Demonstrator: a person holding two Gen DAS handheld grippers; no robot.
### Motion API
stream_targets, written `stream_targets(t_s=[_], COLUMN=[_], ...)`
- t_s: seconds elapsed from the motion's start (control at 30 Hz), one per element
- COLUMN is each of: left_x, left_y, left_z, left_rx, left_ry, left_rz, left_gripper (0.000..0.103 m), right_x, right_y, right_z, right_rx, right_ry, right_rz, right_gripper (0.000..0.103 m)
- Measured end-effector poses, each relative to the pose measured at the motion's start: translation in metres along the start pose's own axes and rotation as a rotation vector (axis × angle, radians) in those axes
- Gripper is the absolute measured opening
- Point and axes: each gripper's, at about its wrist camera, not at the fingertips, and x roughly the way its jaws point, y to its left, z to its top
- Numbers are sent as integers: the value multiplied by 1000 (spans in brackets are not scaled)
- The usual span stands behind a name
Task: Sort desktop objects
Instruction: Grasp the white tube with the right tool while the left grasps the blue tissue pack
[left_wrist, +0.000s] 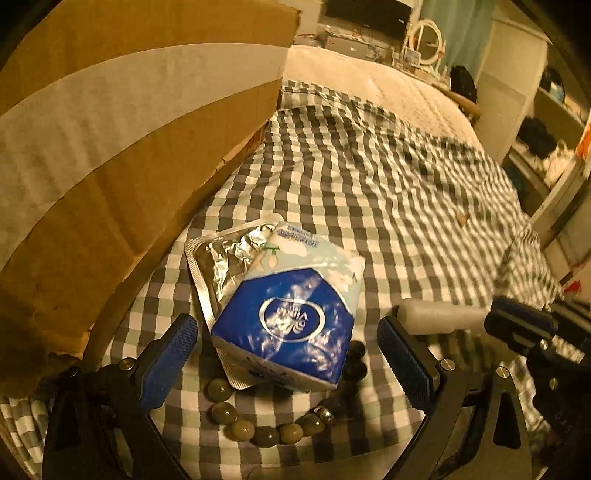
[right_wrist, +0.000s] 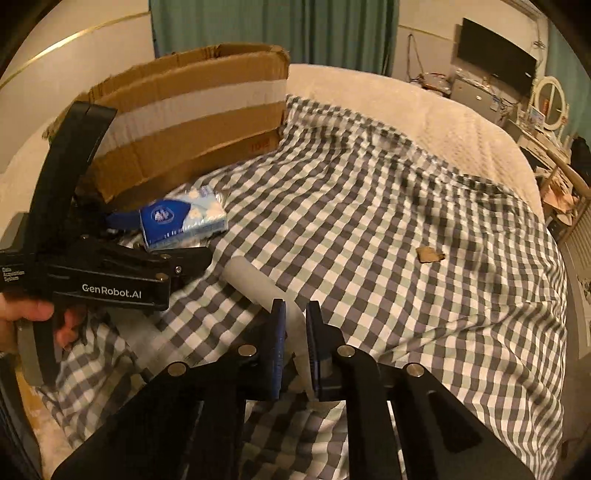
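Left gripper (left_wrist: 288, 354) jaws spread wide around the blue-and-white tissue pack (left_wrist: 291, 317) on the checked cloth (left_wrist: 406, 192); right gripper (right_wrist: 295, 347) clamped on a white plastic cylinder (right_wrist: 258, 284).

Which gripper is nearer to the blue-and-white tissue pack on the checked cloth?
Left. The left gripper is open with its fingers on either side of the blue-and-white tissue pack. The right gripper sits off to the pack's right, shut on a white plastic cylinder.
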Motion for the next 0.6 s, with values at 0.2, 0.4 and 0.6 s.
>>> stream_targets(t_s=[0.2,0.4,0.6], left_x=[-3,-7,-12], left_y=[7,2,-3], left_z=[2,2,0], left_rx=[-65,-48,-36], left_ry=[-5,-1,9], left_rz=[19,16,11], left_gripper=[68,58,55], right_x=[-5,8,20], right_y=[-3,3,4], right_z=[5,0,-3], right_rx=[63,13,-32], right_ry=[-12,16,34], right_rz=[5,42,75], right_gripper=[6,11,48])
